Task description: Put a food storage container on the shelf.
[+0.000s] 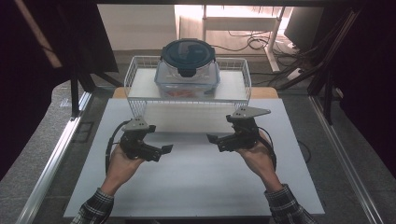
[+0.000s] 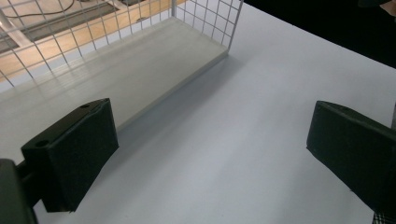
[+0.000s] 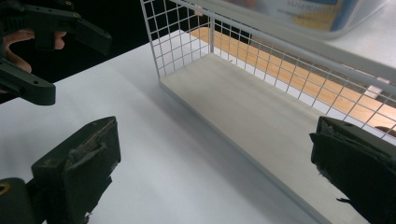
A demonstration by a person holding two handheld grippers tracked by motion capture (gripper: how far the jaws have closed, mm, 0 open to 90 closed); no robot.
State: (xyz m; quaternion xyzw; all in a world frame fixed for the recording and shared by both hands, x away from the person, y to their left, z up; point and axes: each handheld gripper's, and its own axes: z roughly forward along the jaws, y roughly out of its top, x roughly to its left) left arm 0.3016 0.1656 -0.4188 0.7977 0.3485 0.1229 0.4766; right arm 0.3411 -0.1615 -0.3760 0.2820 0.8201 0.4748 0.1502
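The left gripper [image 1: 158,150] and the right gripper [image 1: 219,141] are held low over the white bench [image 1: 196,186], one in each hand, and they point inward toward each other across a bare gap of bench surface. On both grippers the jaws stand wide apart with nothing between them.

In the left gripper view, the two black jaws rise from the bottom corners and frame bare bench only. The wire rack [image 2: 140,28] lies ahead and to the upper left, outside the span of the jaws, with its lower board [image 2: 140,70] resting on the bench.

In the right gripper view, the same lower board [image 3: 261,121] runs diagonally between the jaws, but it lies beyond them and is not touched. The left gripper [image 3: 46,51] shows at the upper left, also with its jaws apart.

The food container [image 1: 187,72] stands on the upper shelf of the wire rack [image 1: 135,79], at the far edge of the bench. A dark round lid [image 1: 188,53] sits tilted on top of the container. The container has clear walls, and something reddish lies inside at the bottom. Rack and container are well apart from both grippers, beyond them and centred between them.
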